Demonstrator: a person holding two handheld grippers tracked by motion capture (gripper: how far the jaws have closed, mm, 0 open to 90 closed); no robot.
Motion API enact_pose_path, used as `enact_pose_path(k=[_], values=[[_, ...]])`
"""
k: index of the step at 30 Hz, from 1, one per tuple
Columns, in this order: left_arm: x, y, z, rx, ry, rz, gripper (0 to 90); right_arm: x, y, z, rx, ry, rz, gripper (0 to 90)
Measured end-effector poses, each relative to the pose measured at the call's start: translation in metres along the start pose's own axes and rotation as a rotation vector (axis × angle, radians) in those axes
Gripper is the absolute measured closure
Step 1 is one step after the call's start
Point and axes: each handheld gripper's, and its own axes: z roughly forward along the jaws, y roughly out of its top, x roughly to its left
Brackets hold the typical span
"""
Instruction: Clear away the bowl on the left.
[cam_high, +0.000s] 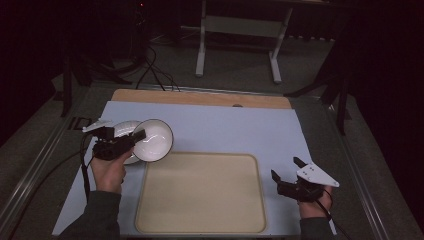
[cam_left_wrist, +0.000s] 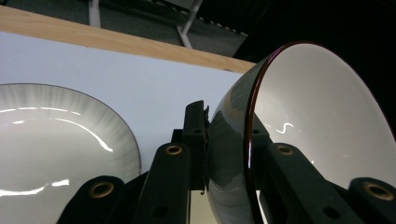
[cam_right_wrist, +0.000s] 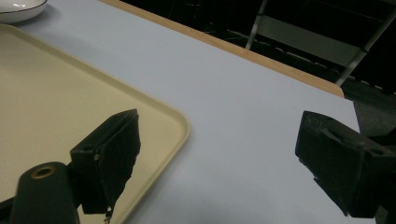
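Gripping the white bowl (cam_high: 152, 140) by its rim, tilted on edge just beyond the tray's (cam_high: 200, 220) far-left corner, the left gripper (cam_high: 131, 139) is nearer; right gripper (cam_high: 285, 170) fingers (cam_right_wrist: 109, 154) stand released.

The left gripper (cam_left_wrist: 229, 149) has its jaws clamped on the rim of a tilted bowl (cam_left_wrist: 322, 121) (white inside, dark-edged). A second bowl (cam_left_wrist: 51, 144) rests on the blue desk (cam_left_wrist: 140, 84), nearer its wooden far edge (cam_left_wrist: 116, 42).
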Motion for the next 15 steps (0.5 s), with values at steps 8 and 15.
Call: enact_pose_path(k=[8, 15], values=[[-0.009, -0.004, 0.009, 0.029, -0.016, 0.019, 78.5, 0.0, 0.0, 0.0, 0.001, 0.0, -0.001, 13.4], [-0.01, -0.007, 0.012, 0.038, -0.026, 0.013, 78.5, 0.0, 0.0, 0.0, 0.001, 0.0, -0.002, 13.5]])
